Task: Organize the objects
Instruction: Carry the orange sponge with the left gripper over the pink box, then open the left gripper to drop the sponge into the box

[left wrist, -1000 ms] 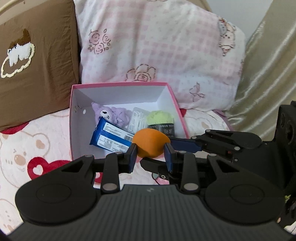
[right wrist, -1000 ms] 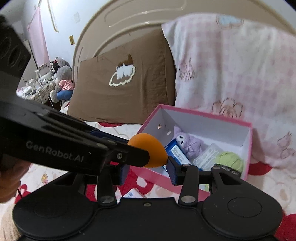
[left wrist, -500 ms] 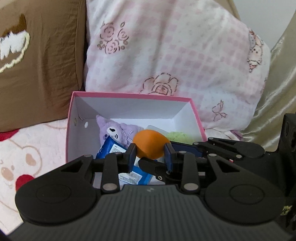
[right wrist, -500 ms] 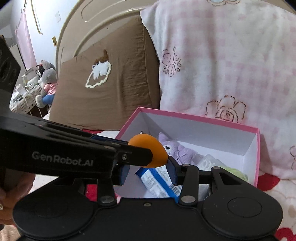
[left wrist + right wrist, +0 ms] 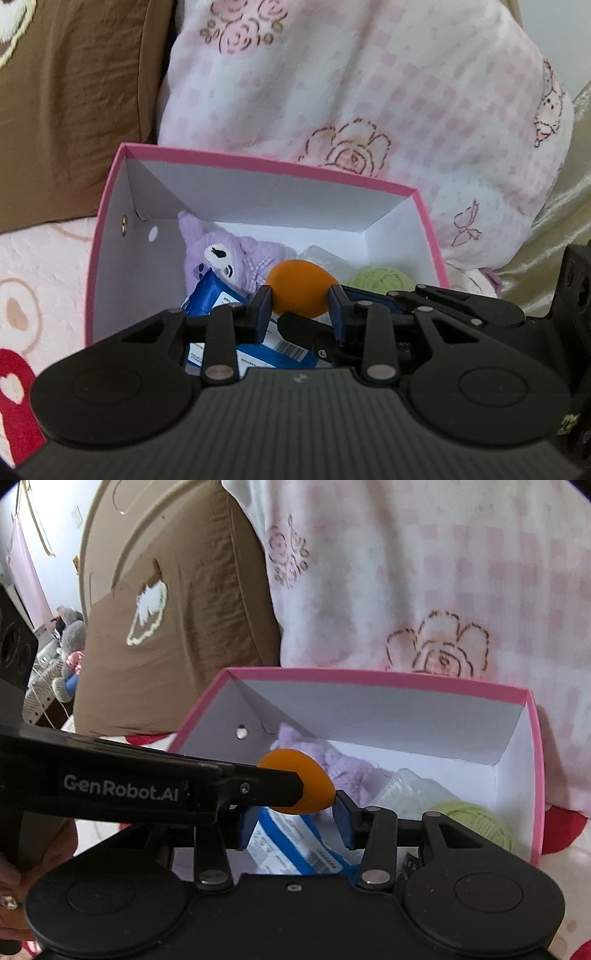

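Note:
My left gripper (image 5: 300, 303) is shut on an orange egg-shaped sponge (image 5: 300, 288) and holds it over the open pink box (image 5: 258, 162). The sponge also shows in the right wrist view (image 5: 299, 786), with the left gripper's arm crossing from the left. My right gripper (image 5: 293, 821) sits just below and beside the sponge, jaws apart and empty. Inside the box lie a purple plush toy (image 5: 229, 258), a blue packet (image 5: 218, 299), a clear plastic case (image 5: 325, 256) and a green yarn ball (image 5: 380, 277).
A pink checked pillow (image 5: 351, 92) and a brown pillow (image 5: 74, 110) stand right behind the box. The box rests on a bedspread with bears and red hearts (image 5: 33, 280). A gold curtain (image 5: 561, 221) hangs at the right.
Both grippers have moved forward toward the box; the sponge has gone from in front of the box's near edge to over its inside. The left gripper stays shut on it.

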`<control>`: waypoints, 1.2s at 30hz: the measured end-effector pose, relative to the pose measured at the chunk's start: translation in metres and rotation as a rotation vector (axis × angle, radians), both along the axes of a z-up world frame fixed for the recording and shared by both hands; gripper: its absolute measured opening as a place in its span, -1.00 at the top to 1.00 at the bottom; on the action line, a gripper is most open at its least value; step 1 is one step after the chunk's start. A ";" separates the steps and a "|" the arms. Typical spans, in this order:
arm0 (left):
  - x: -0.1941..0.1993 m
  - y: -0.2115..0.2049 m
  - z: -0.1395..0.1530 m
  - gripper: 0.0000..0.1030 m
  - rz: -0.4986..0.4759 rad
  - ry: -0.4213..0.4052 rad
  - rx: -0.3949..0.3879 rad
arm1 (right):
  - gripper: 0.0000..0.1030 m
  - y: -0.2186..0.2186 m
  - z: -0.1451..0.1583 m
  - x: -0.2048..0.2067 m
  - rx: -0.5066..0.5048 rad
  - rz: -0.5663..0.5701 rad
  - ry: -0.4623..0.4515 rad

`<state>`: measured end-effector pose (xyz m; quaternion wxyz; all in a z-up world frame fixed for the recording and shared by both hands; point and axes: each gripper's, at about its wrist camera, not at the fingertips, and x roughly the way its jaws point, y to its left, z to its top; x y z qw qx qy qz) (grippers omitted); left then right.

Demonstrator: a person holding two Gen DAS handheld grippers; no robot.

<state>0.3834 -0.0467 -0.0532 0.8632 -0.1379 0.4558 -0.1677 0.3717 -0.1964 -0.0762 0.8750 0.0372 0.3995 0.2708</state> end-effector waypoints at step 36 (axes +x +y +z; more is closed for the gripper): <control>-0.118 0.035 0.095 -0.19 0.078 -0.015 0.175 | -0.30 -0.031 0.057 -0.117 -0.057 -0.057 -0.149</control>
